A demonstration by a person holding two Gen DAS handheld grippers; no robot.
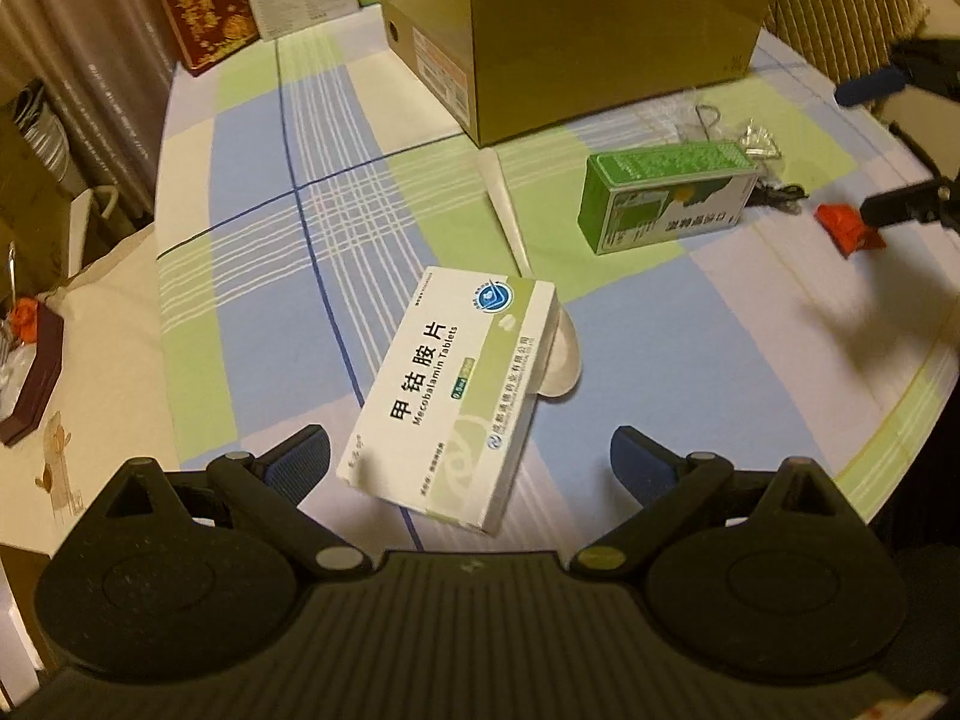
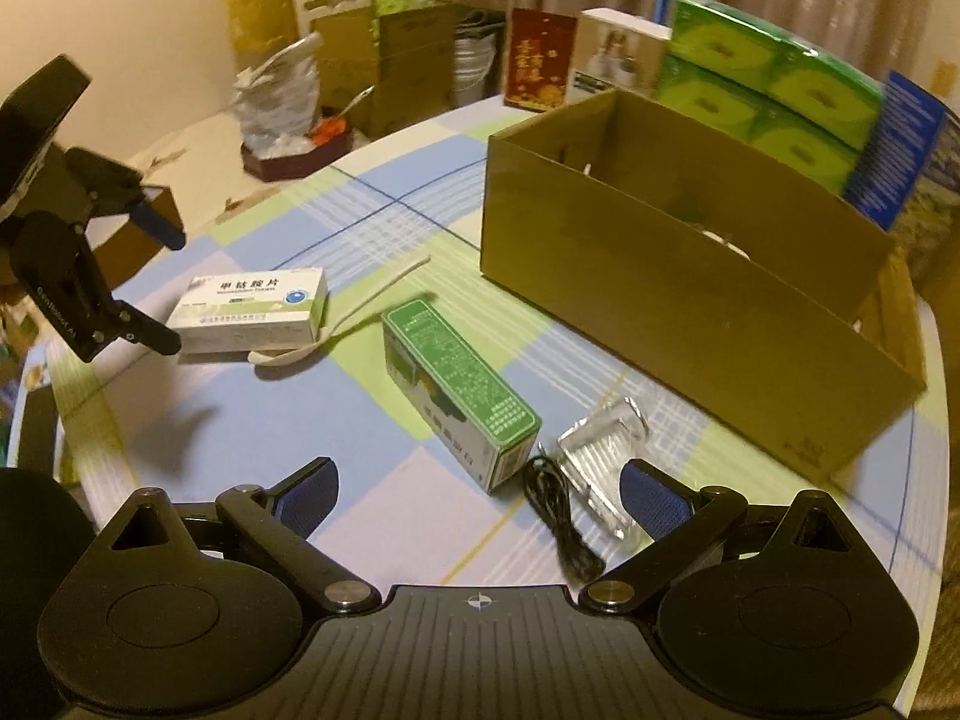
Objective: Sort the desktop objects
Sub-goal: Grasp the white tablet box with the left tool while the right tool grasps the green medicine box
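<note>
A white tablet box (image 1: 450,396) lies on the checked tablecloth, one edge propped on the bowl of a white spoon (image 1: 561,360). My left gripper (image 1: 471,468) is open, its blue pads on either side of the box's near end without touching it. Farther right lie a green box (image 1: 666,195), a black cable (image 1: 780,192), a clear plastic piece (image 1: 759,141) and a red wrapper (image 1: 846,228). My right gripper (image 2: 480,498) is open and holds nothing, just short of the green box (image 2: 462,384), black cable (image 2: 558,516) and clear piece (image 2: 606,456). An open cardboard box (image 2: 690,276) stands behind.
Green tissue packs (image 2: 762,84), a red gift box (image 2: 537,60) and a white carton (image 2: 618,54) line the table's far edge. A side table to the left carries a dark tray (image 2: 294,153) with crumpled plastic. A chair back (image 1: 840,6) is behind the cardboard box.
</note>
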